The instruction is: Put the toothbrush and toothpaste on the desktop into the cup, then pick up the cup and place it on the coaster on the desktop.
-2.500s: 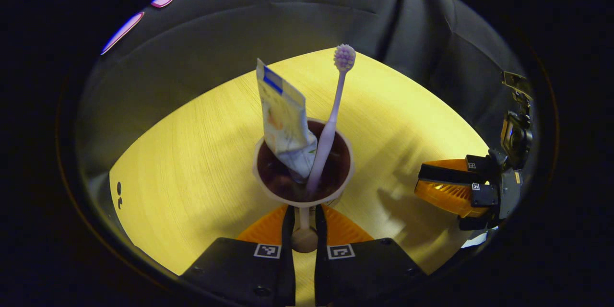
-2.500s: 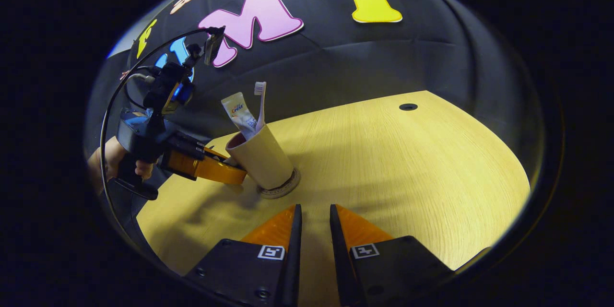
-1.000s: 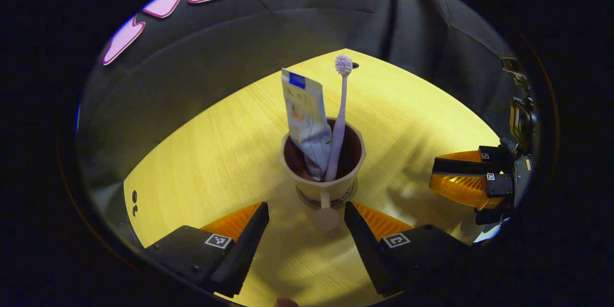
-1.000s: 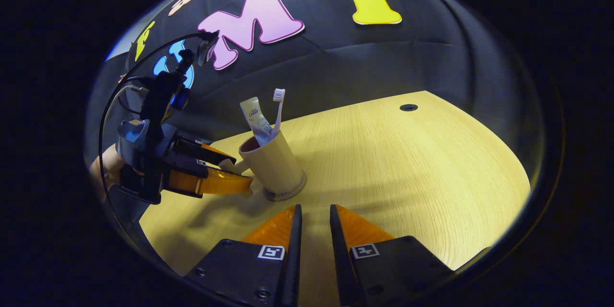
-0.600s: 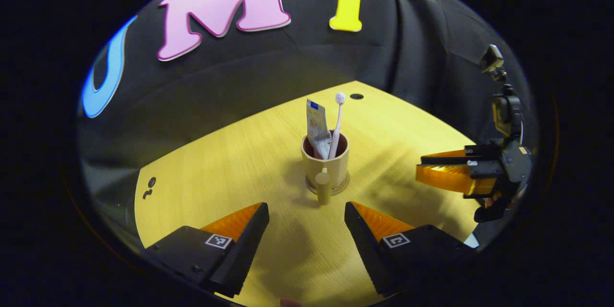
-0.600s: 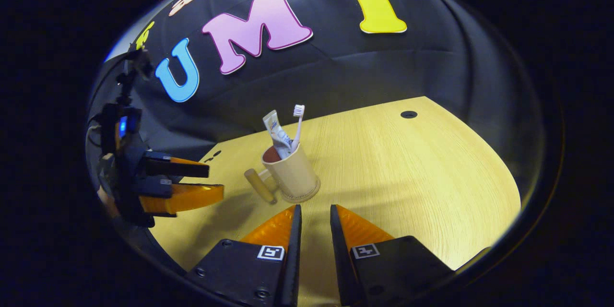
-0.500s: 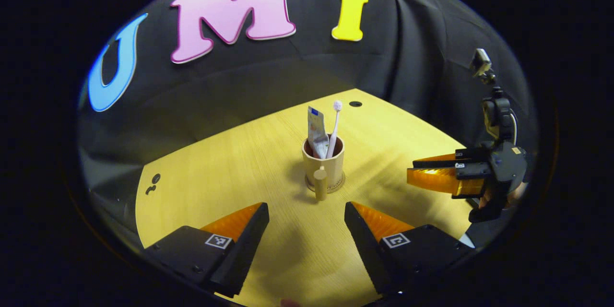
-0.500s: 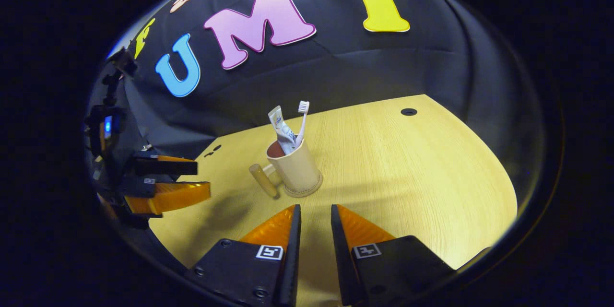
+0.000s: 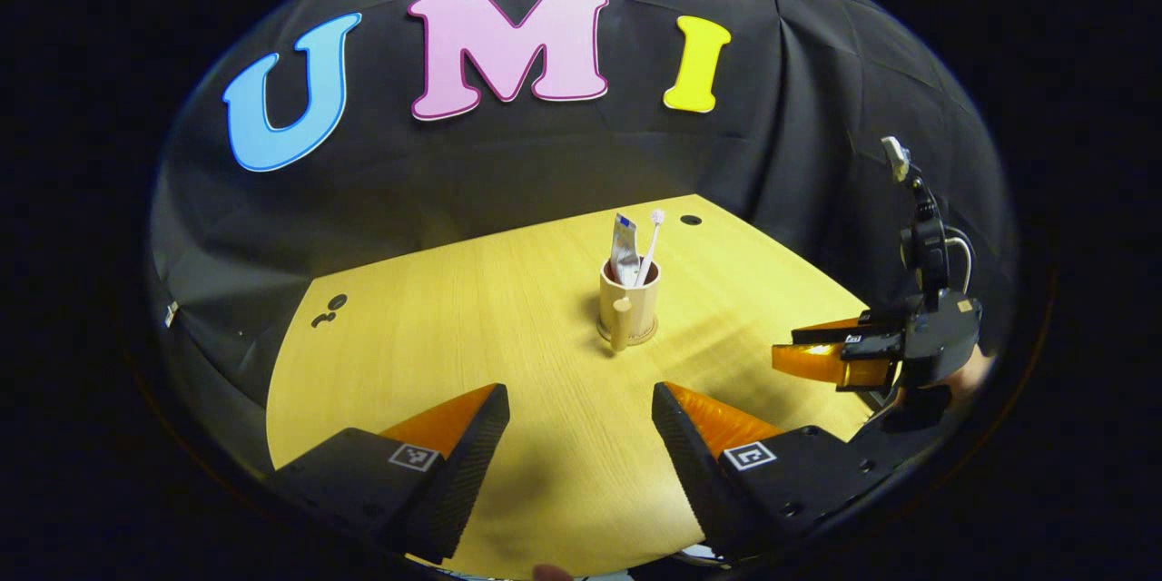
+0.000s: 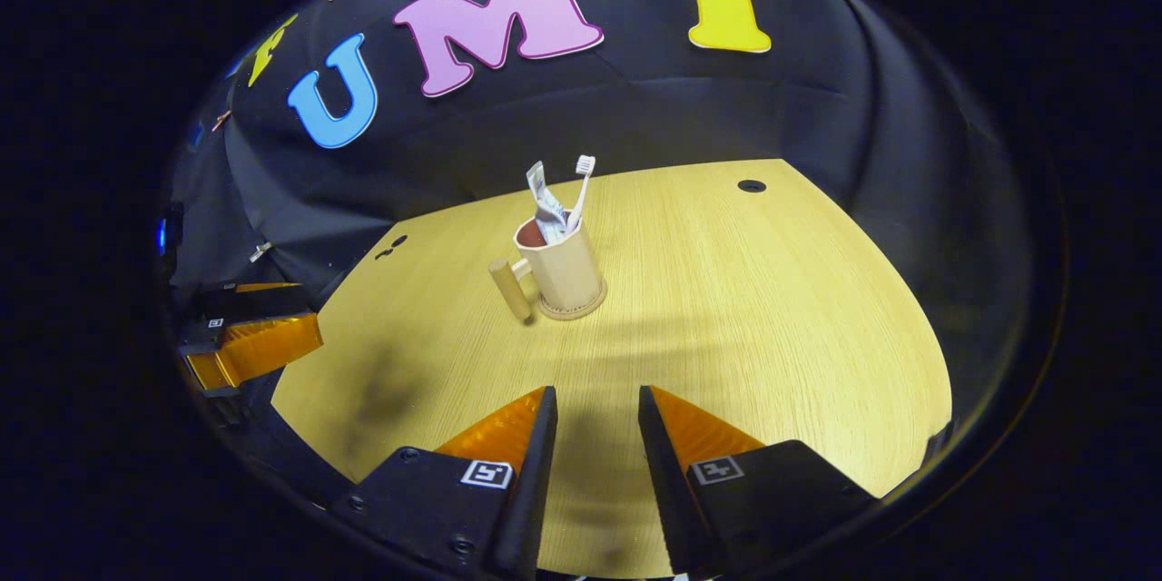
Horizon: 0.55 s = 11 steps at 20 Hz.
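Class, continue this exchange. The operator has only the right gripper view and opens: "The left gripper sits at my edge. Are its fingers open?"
Observer: Yes. In the left gripper view, the left gripper has its fingers wide apart, with only table between them.
Operator: Where does the handle point?
Observer: The handle faces that camera, in front of the cup.
Operator: My gripper?
Observer: The right gripper hovers right of the cup, touching nothing.

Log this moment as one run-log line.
cup: upright on coaster | toothbrush, toothpaste: in cup | left gripper: jaws open, clear | right gripper: narrow gap, empty
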### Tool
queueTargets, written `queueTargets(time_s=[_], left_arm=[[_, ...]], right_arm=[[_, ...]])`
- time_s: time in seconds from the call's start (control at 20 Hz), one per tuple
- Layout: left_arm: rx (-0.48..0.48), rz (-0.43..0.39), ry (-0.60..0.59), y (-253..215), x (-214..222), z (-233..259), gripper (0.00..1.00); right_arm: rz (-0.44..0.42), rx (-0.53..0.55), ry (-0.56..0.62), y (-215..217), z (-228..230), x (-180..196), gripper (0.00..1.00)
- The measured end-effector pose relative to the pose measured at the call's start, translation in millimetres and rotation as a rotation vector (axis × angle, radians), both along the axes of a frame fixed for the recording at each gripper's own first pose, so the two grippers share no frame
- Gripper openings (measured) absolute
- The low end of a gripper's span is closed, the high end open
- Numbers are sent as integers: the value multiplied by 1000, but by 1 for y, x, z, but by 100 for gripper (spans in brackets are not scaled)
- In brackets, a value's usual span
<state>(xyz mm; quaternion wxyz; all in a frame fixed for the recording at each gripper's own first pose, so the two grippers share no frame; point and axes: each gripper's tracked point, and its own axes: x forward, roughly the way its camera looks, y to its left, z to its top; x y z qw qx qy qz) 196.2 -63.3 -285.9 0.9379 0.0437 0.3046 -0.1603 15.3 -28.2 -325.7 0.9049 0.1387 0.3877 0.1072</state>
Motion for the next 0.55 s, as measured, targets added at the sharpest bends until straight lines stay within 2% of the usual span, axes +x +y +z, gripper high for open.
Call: queueTargets(time_s=[0.05, 0.15, 0.2, 0.55], left_arm=[[-4, 4, 17, 3, -6, -3, 98], [-33, 20, 46, 2, -18, -1, 98], [-46, 26, 64, 1, -25, 0, 98], [-18, 52, 88, 7, -38, -1, 98]], right_arm=[[11, 1, 5, 1, 5, -5, 57], [45, -2, 4, 3, 14, -12, 69], [53, -8, -1, 2, 19, -15, 77], [54, 10, -59, 4, 58, -18, 97]])
